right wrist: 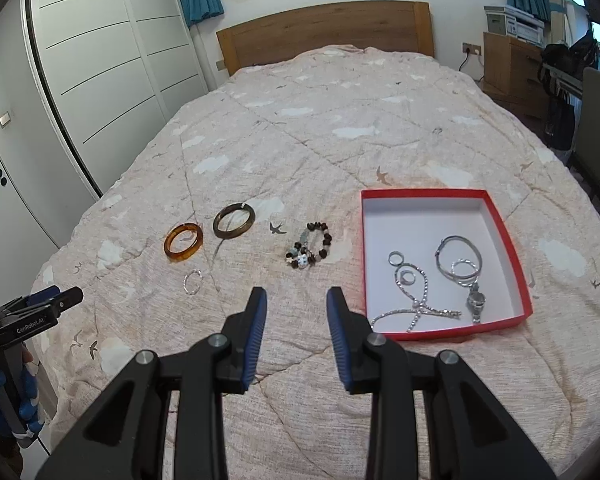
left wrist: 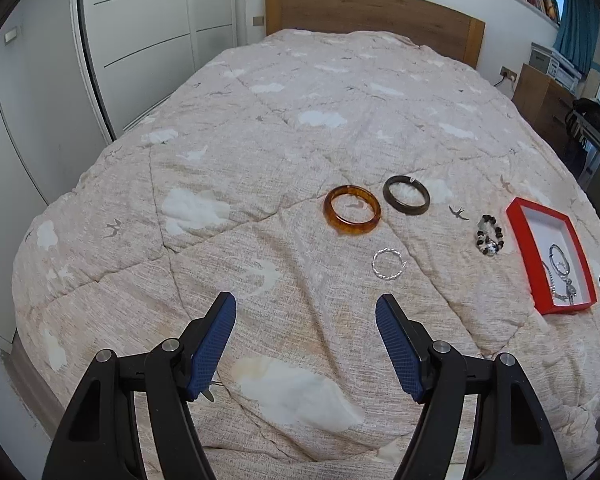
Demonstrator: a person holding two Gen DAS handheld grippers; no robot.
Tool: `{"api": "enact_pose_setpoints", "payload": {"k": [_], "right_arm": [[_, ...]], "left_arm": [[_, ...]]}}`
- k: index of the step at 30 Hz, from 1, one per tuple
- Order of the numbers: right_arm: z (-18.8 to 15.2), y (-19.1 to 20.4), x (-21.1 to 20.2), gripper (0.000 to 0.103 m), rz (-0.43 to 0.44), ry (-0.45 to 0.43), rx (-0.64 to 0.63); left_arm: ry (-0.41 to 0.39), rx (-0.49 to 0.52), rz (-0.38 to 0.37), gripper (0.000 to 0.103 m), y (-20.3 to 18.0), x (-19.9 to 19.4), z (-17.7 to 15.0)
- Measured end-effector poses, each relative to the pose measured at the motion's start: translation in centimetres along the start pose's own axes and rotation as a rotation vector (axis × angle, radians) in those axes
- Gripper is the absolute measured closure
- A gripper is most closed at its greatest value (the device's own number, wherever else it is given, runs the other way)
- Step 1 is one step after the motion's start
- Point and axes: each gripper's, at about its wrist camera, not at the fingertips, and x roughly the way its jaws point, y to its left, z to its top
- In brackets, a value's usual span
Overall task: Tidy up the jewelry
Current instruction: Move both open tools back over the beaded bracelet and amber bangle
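Observation:
On the bed quilt lie an amber bangle [left wrist: 352, 216] [right wrist: 183, 241], a dark olive bangle [left wrist: 406, 195] [right wrist: 234, 220], a thin silver ring bracelet [left wrist: 389, 264] [right wrist: 192, 281] and a beaded bracelet [left wrist: 490, 236] [right wrist: 310, 250]. A red box [left wrist: 518, 220] [right wrist: 504, 224] holds silver chains, rings, a bangle and a watch. My left gripper [left wrist: 306, 308] hovers open short of the silver bracelet, nothing between its fingers. My right gripper [right wrist: 297, 298] stands open with a narrower gap, empty, just short of the beaded bracelet and left of the box.
The quilt [left wrist: 260, 140] covers the whole bed up to a wooden headboard [right wrist: 324, 28]. White wardrobe doors [right wrist: 100, 60] stand on the left, a wooden dresser [right wrist: 508, 68] and a chair at the right. The left gripper's body [right wrist: 32, 316] and a gloved hand show at the right wrist view's left edge.

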Motion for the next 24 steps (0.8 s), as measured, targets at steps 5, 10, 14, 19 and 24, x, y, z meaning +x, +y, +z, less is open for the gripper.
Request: {"api": "enact_pose_setpoints", "payload": {"k": [5, 10, 14, 19, 24], "right_arm": [[-0.3, 0.0, 2.2, 0.073, 0.014, 0.035, 0.004], [-0.5, -0.1, 4.0, 0.073, 0.028, 0.066, 0.008], [-0.7, -0.3, 5.4, 0.073, 0.035, 0.087, 0.012], [-0.7, -0.3, 6.8, 0.073, 0.036, 0.109, 0.010], [-0.7, -0.4, 7.9, 0.073, 0.027, 0.127, 0.003]], "left_arm": [[0.022, -0.004, 0.005, 0.031, 0.1, 1.6, 0.3], [0.048, -0.004, 0.009, 0.031, 0.1, 3.2, 0.3], [0.070, -0.006, 0.008, 0.031, 0.1, 4.6, 0.3], [0.091, -0.007, -0.009, 0.032, -0.1, 6.1, 0.4], [0.108, -0.003, -0.026, 0.033, -0.7, 7.3, 0.5]]}}
